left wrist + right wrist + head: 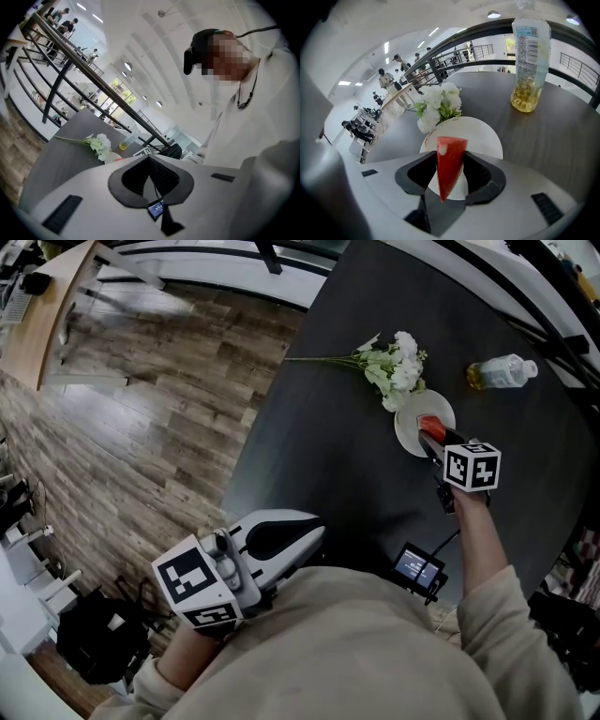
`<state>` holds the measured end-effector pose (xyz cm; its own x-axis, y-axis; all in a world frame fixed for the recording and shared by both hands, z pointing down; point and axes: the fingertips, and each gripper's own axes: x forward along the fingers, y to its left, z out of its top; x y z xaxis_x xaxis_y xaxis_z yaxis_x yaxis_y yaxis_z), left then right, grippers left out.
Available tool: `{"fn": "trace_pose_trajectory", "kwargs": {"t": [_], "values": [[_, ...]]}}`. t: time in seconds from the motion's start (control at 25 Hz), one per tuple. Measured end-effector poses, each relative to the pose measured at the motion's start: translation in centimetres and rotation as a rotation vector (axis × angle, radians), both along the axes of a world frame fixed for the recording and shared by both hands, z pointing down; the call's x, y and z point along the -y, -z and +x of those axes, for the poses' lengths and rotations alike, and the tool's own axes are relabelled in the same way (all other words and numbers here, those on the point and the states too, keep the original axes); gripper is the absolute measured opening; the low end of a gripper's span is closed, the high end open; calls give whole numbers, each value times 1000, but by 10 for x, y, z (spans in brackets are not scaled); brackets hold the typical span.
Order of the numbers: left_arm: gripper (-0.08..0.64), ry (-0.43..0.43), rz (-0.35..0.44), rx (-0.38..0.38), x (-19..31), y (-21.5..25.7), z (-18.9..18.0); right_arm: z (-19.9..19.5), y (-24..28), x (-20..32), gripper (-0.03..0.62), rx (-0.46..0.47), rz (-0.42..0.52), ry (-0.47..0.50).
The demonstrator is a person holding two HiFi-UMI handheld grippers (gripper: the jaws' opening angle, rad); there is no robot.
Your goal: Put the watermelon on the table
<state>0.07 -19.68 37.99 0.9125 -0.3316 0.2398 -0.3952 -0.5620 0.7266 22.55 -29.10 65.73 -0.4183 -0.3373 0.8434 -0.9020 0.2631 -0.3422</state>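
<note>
A red wedge of watermelon (451, 165) stands pinched between the black pads of my right gripper (451, 154), which is shut on it. In the head view that gripper (428, 429) hangs over a white plate (405, 435) on the dark round table (328, 446), the slice (430, 424) showing red at its tip. The right gripper view has the plate (485, 136) directly beneath the wedge. My left gripper (298, 531) stays close to my body over the table's near edge. Its pads (161, 176) meet at the tip with nothing between them.
White flowers (394, 367) with a long stem lie just beyond the plate. A clear bottle (502, 372) of yellowish liquid lies at the far right. A small screen device (419, 568) with a cable sits near my right arm. Wooden floor (141, 427) lies to the left.
</note>
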Motion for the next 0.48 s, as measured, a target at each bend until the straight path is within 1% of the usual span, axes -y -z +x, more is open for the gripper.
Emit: {"fn": "trace_pose_trajectory", "kwargs": {"t": [0.12, 0.48], "values": [[3, -5, -4, -7, -2, 0, 2, 1, -6, -3, 189, -34, -6, 23], [3, -4, -15, 2, -4, -4, 1, -1, -7, -3, 192, -71, 10, 51]]}}
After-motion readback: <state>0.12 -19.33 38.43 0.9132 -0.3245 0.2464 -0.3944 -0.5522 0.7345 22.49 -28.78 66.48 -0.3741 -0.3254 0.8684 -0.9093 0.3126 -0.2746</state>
